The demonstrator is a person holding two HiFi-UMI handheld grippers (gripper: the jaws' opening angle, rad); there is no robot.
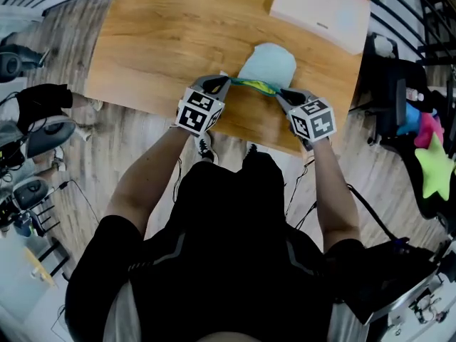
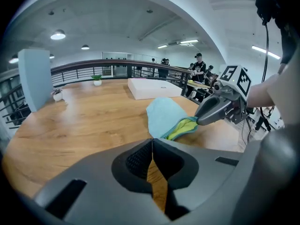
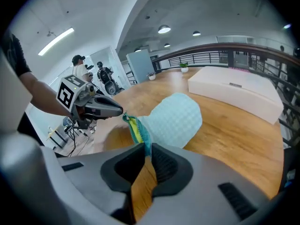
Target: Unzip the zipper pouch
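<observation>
A light blue zipper pouch (image 1: 268,64) lies on the wooden table (image 1: 164,41) near its front edge. Its zipper edge (image 1: 253,85) shows yellow-green lining and is stretched between my two grippers. My left gripper (image 1: 228,81) is shut on the left end of that edge. In the left gripper view the pouch (image 2: 163,115) narrows down into the closed jaws of the left gripper (image 2: 152,142). My right gripper (image 1: 279,91) is shut on the right end. In the right gripper view the teal zipper edge (image 3: 136,128) runs into the pinched jaws of the right gripper (image 3: 145,146).
A flat white box (image 1: 322,7) lies at the table's far right. The table's front edge (image 1: 242,130) is just below the grippers. Dark equipment and bright toys (image 1: 433,164) stand to the right. People stand beyond the railing (image 2: 199,69).
</observation>
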